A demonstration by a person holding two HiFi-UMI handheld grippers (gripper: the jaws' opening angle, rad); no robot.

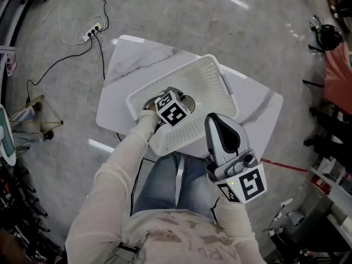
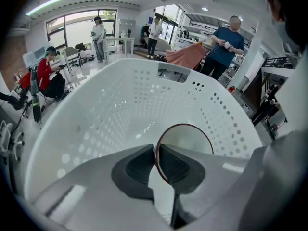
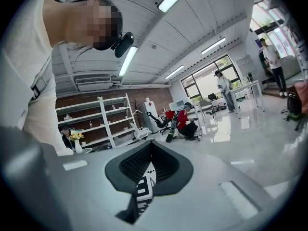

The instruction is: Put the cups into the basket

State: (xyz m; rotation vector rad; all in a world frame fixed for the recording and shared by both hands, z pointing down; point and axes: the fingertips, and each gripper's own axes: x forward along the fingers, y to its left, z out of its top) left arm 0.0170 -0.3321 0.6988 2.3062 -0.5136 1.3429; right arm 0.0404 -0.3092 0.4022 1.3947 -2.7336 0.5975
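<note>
Cup (image 2: 190, 138) with a dark red rim sits inside the white perforated basket (image 2: 110, 105), about the middle of it. The clenched jaws of the left gripper (image 2: 157, 154) pinch its rim, one jaw inside the cup and one outside. Whether the cup touches the basket's floor cannot be told. In the head view, the basket stands on the white marbled table (image 1: 129, 65), toward the near edge, and the left gripper reaches in over the basket's left end. The right gripper (image 3: 150, 148) is held off the table, past its near edge and above the person's lap. Its jaws are pressed together on nothing. A power strip (image 1: 92, 33) lies on the floor beyond the table's far left corner.
</note>
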